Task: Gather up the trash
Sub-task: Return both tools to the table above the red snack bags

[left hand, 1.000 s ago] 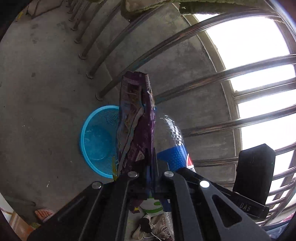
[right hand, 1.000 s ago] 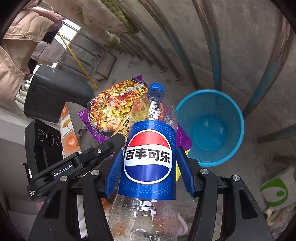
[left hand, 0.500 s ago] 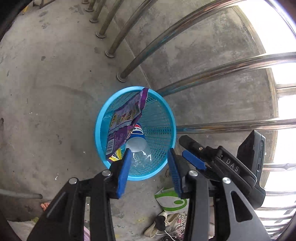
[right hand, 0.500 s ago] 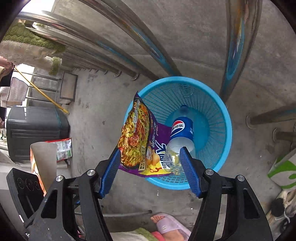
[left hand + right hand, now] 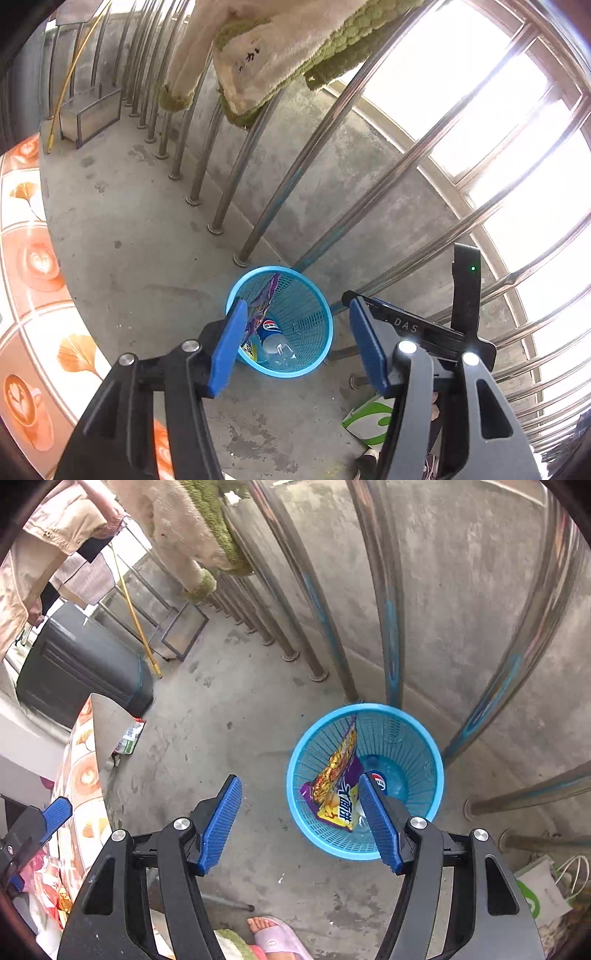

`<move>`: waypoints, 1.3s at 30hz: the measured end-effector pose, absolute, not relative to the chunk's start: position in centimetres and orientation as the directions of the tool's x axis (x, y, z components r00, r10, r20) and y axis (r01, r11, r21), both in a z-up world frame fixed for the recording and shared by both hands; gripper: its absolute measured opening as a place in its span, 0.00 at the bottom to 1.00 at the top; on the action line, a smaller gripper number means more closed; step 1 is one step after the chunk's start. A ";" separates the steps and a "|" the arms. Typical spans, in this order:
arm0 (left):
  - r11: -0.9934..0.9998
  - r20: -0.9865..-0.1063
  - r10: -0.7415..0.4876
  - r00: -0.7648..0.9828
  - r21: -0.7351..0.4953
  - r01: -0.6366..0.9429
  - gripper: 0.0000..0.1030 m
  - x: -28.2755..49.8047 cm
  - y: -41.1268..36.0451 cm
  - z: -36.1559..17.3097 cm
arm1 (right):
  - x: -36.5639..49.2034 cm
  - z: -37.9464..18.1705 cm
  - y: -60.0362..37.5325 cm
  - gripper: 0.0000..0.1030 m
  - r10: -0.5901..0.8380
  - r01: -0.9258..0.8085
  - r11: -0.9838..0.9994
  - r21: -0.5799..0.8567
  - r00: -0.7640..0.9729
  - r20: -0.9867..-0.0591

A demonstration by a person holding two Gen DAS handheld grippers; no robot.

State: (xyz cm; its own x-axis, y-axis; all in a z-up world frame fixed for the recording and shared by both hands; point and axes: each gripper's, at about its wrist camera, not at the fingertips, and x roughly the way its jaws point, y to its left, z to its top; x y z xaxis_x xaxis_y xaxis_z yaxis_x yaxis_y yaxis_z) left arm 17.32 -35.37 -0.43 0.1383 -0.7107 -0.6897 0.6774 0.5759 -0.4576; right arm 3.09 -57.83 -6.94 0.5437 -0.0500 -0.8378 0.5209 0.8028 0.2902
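Note:
A blue mesh waste basket [image 5: 314,295] [image 5: 417,738] stands on the concrete floor by the steel railing. Inside it lie a purple snack bag [image 5: 264,299] [image 5: 338,786] and a clear Pepsi bottle [image 5: 273,336] [image 5: 380,781]. My left gripper [image 5: 297,347] is open and empty, raised above the basket. My right gripper [image 5: 301,821] is open and empty, above the floor just left of the basket. The left gripper's blue finger [image 5: 55,814] shows at the left edge of the right wrist view.
Steel railing bars [image 5: 255,206] run behind the basket, with towels [image 5: 266,48] hung over them. A table with an orange patterned cloth [image 5: 33,280] [image 5: 81,760] is at left. A dark bin [image 5: 81,672], a wrapper on the floor [image 5: 127,736], a white-green bag [image 5: 543,893] and a slippered foot [image 5: 273,938] are nearby.
Both grippers have let go: the snack bag and the bottle have dropped into the basket. Both grippers have since drawn up and back from it, jaws wide.

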 end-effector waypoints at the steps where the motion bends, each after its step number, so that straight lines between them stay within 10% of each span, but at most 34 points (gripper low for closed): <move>1: 0.582 -0.664 -0.723 0.190 -0.438 0.685 0.67 16.8 -33.6 1.2 | 3.1 -5.3 -56.6 0.61 -0.063 0.485 0.832 0.271 0.567 -0.821; 6: 0.628 -0.542 -0.744 0.390 -0.371 0.684 0.91 14.4 -24.6 7.1 | 3.3 2.4 -49.1 0.72 -0.111 0.304 0.938 0.166 0.718 -0.687; 9: 0.668 -0.479 -0.731 0.486 -0.359 0.651 0.95 12.9 -18.9 9.3 | 2.6 6.6 -44.3 0.92 -0.111 0.203 0.973 0.111 0.830 -0.547; 14: 0.774 -0.437 -0.632 0.640 -0.309 0.553 0.95 10.6 -10.3 10.7 | 2.9 10.3 -36.8 0.94 -0.035 0.061 0.996 0.057 0.929 -0.369; 31: 0.922 -0.539 -0.382 0.750 -0.276 0.271 0.95 5.8 8.9 3.5 | 6.7 5.0 -19.2 0.79 0.499 -0.336 0.865 0.372 0.654 -0.569; 39: 0.927 -0.571 -0.350 0.743 -0.326 0.186 0.72 7.3 11.8 1.6 | 5.8 2.8 -14.4 0.67 0.570 -0.460 0.813 0.356 0.506 -0.647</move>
